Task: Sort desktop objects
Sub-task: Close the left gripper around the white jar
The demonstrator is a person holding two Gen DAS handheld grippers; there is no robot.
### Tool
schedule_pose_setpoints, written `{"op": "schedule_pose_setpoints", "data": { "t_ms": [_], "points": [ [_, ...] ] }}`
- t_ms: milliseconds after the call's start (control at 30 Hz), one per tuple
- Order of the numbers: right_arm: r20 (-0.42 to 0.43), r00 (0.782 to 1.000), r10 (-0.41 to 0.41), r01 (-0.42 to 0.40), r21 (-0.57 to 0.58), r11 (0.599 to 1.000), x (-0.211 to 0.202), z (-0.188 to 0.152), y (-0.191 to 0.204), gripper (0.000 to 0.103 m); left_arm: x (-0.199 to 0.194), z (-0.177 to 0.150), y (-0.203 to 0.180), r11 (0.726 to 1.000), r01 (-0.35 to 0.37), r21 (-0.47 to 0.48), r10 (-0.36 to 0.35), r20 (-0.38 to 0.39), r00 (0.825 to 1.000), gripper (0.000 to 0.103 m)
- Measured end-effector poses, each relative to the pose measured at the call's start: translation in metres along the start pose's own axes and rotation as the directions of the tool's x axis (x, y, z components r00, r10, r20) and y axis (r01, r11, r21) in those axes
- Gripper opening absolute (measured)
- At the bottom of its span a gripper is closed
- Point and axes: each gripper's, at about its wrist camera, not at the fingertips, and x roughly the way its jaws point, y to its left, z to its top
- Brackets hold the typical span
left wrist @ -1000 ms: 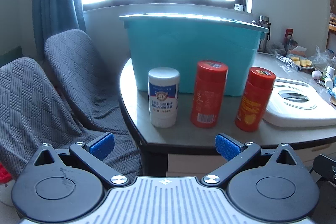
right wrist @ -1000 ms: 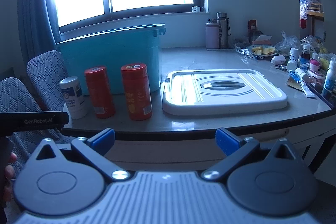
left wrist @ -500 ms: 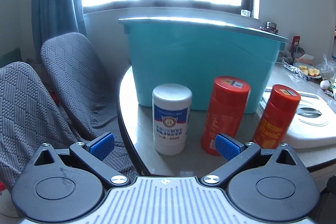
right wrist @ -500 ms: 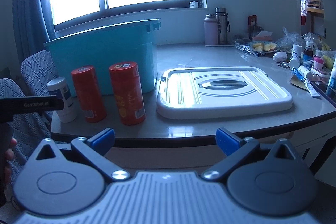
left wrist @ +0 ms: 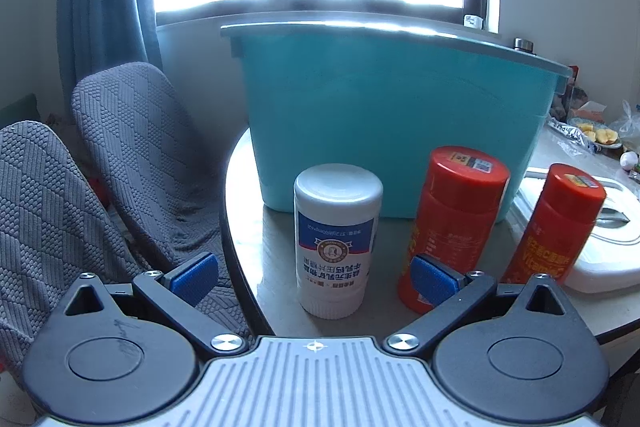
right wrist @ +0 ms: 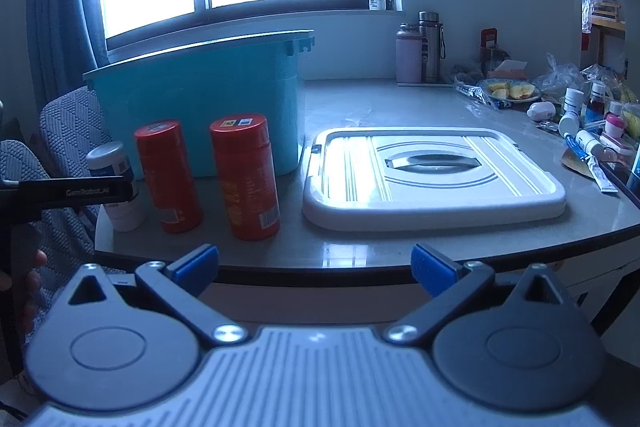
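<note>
Plainly my left tool (left wrist: 314,277) gaped empty before the white bottle (left wrist: 337,239) by the table's (left wrist: 256,259) left edge; rigid, light, slick, I judged — grip mid-label.

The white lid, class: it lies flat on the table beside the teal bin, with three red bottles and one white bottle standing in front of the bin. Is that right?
Not quite. The white lid does lie flat beside the teal bin, but only two red bottles stand there, plus one white bottle. The right wrist view shows this.

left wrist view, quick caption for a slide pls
Open left gripper lined up on an upright white bottle, two red bottles beside it, teal bin behind.
</note>
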Motion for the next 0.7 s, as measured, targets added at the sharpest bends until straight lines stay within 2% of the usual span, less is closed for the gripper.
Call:
{"op": "schedule_pose_setpoints", "data": {
  "t_ms": [633,667,700],
  "points": [
    [-0.030,1.000,-0.006,0.006,-0.009,1.000,0.009,0.000,-0.004,0.103,0.038,0.012,-0.006,1.000,0.000,0.003,0.000,0.010,1.000,0.101],
    [-0.031,1.000,-0.006,0.006,-0.009,1.000,0.010,0.000,-0.004,0.103,0.038,0.012,-0.007,1.000,-0.007,0.011,0.007,0.022,1.000,0.095],
    [-0.032,0.999,-0.006,0.005,-0.009,1.000,0.010,0.000,-0.004,0.103,0.036,0.012,-0.008,1.000,-0.011,0.022,0.010,0.032,0.999,0.066]
  ]
}}
